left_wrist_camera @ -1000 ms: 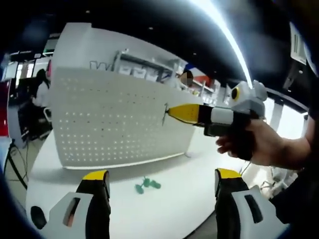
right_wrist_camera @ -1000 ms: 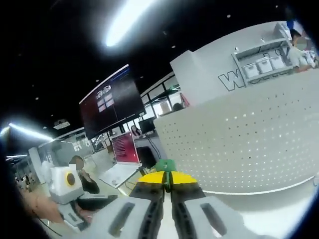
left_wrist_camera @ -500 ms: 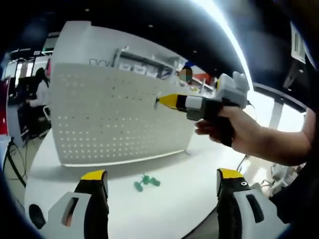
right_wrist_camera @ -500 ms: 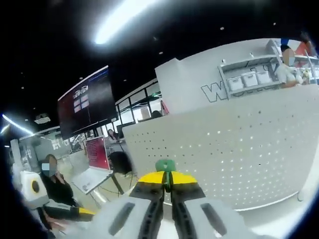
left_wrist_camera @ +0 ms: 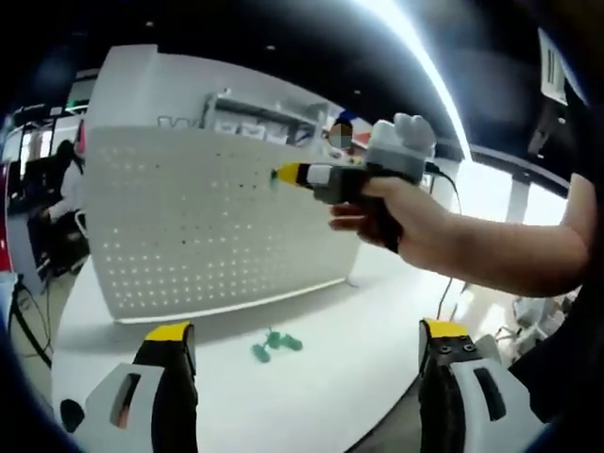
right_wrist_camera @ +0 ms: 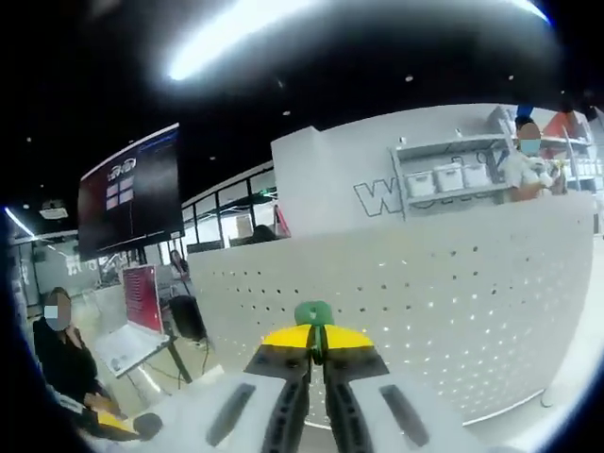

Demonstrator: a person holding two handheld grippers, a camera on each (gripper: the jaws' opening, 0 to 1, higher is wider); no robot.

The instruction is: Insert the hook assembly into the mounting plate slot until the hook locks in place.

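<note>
The right gripper [right_wrist_camera: 317, 342] has its yellow-tipped jaws pressed together on a small green hook [right_wrist_camera: 313, 313], whose rounded end sticks out just past the tips. Seen from the left gripper view, this same gripper [left_wrist_camera: 283, 174] is held in a hand [left_wrist_camera: 401, 212] and reaches in from the right, roughly level, its long axis aimed straight at the upright white pegboard [left_wrist_camera: 189, 226]; the green hook [left_wrist_camera: 274, 178] at its tip points into the board's face and looks to be at or touching the surface in the upper middle of the panel, though actual contact is too small to judge. In the right gripper view the pegboard [right_wrist_camera: 453, 302] stands directly ahead of the jaws. The left gripper [left_wrist_camera: 307, 363] hangs low with its jaws spread wide apart and nothing between them. Beyond its tips, on the white table [left_wrist_camera: 321, 387], lies a small heap of loose green hooks [left_wrist_camera: 276, 345], near the foot of the pegboard and well below the held hook.
</note>
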